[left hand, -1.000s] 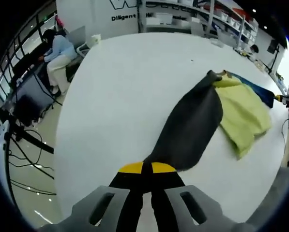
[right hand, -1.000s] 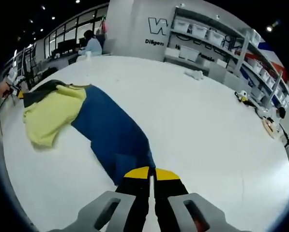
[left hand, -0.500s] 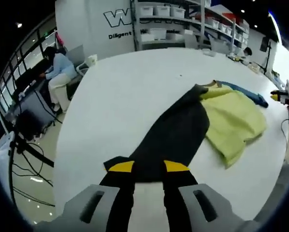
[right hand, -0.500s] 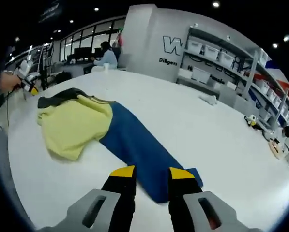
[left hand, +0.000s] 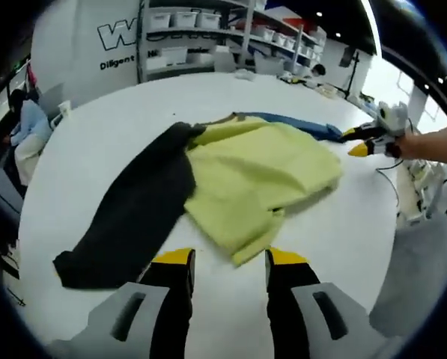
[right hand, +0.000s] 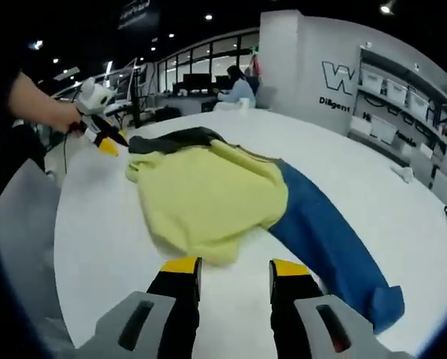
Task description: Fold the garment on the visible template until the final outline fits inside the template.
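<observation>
the white desk (left hand: 96, 142) carries the garment (left hand: 260, 168) spread flat, its long axis running sleeve to sleeve across the desk. the yellow body (right hand: 208, 198) sits in the middle, with the black sleeve (left hand: 129, 221) stretched out toward the left tool (left hand: 227, 258) and the blue sleeve (right hand: 324, 235) stretched out toward the right tool (right hand: 234, 263).

both tools hang over the desk with jaws apart, holding nothing. in the left gripper view the yellow hem corner lies just ahead between the 2 yellow tips, and the black sleeve end lies off to the side of them. in the right gripper view the yellow hem lies just ahead of the tips, while the blue cuff lies to the other side, near the desk edge.

so each tool faces the body's lower edge from an opposite end, and each sleeve is nearer its own tool (no template outline can be made out on the desk). the likely next grasp is a sleeve end, folded inward over the body.
</observation>
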Demonstrator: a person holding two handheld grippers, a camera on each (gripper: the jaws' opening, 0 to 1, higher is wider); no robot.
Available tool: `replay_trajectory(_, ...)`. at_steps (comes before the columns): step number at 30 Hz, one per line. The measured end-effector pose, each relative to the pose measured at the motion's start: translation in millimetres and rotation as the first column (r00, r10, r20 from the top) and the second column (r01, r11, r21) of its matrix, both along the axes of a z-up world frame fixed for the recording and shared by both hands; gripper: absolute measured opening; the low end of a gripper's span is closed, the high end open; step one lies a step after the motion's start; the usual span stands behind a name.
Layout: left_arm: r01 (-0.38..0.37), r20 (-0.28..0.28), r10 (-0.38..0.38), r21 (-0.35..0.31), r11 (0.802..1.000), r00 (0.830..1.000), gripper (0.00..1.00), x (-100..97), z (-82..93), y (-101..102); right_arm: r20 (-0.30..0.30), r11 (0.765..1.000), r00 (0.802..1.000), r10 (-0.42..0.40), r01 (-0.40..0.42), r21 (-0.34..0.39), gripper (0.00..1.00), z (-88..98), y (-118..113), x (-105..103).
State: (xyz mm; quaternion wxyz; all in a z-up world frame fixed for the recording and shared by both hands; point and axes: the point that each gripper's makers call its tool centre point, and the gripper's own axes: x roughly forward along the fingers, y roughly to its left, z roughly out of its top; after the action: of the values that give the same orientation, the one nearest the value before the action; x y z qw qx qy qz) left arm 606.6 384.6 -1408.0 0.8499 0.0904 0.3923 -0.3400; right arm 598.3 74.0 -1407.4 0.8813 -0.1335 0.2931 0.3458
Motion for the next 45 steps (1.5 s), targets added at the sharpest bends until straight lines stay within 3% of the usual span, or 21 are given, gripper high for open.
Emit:
replay_trajectory(2, 0.048, 0.004, -0.048, 0.03, 0.998, 0.999, 0.4, -5.2, -6.9, -8.7, -0.017, 1.0, 1.0, 0.013, -0.013, -0.007, 0.34, -7.2, 5.8, -1.7)
replay_trajectory(11, 0.094, 0.012, -0.096, 0.099, 0.991, 0.995, 0.3, -0.5, -22.5, -22.5, -0.044, 0.998, 0.997, 0.064, -0.065, -0.024, 0.32, -22.9, 27.0, -5.1)
replay_trajectory(17, 0.114, -0.04, -0.109, 0.163, 0.98, 0.993, 0.16, -2.1, -38.7, -18.0, -0.05, 0.994, 0.995, 0.092, -0.094, -0.052, 0.28, -30.2, 35.4, -0.6)
replay_trajectory(22, 0.114, -0.027, -0.111, 0.157, 0.981, 0.993, 0.04, 1.7, -36.6, -17.8, -0.051, 0.985, 0.992, 0.115, -0.121, -0.122, 0.13, -39.6, 36.0, 1.8)
replay_trajectory(25, 0.086, -0.058, -0.079, 0.127, 0.988, 0.995, 0.04, -1.2, -35.8, -18.9, -0.051, 0.989, 0.995, 0.088, -0.093, -0.116, 0.0, -38.7, 33.0, 7.8)
replay_trajectory(26, 0.084, -0.058, -0.077, 0.123, 0.989, 0.995, 0.04, -2.0, -34.7, -18.9, -0.055, 0.988, 0.994, 0.091, -0.097, -0.119, 0.0, -37.3, 33.5, 6.8)
replay_trajectory(32, 0.106, -0.041, -0.102, 0.086, 0.991, 0.994, 0.04, -9.7, -15.0, -19.9, -0.048, 0.991, 0.994, 0.1, -0.104, -0.083, 0.0, -18.9, 34.2, 1.4)
replay_trajectory(35, 0.125, -0.034, -0.123, 0.049, 0.991, 0.992, 0.04, -16.9, 3.8, -20.3, -0.067, 0.993, 0.992, 0.107, -0.11, -0.048, 0.0, -5.6, 32.5, -5.4)
replay_trajectory(45, 0.149, 0.02, -0.149, -0.007, 0.989, 0.989, 0.04, -29.3, 54.2, -13.8, -0.03, 0.991, 0.991, 0.13, -0.131, -0.001, 0.0, 41.8, 23.8, -16.3)
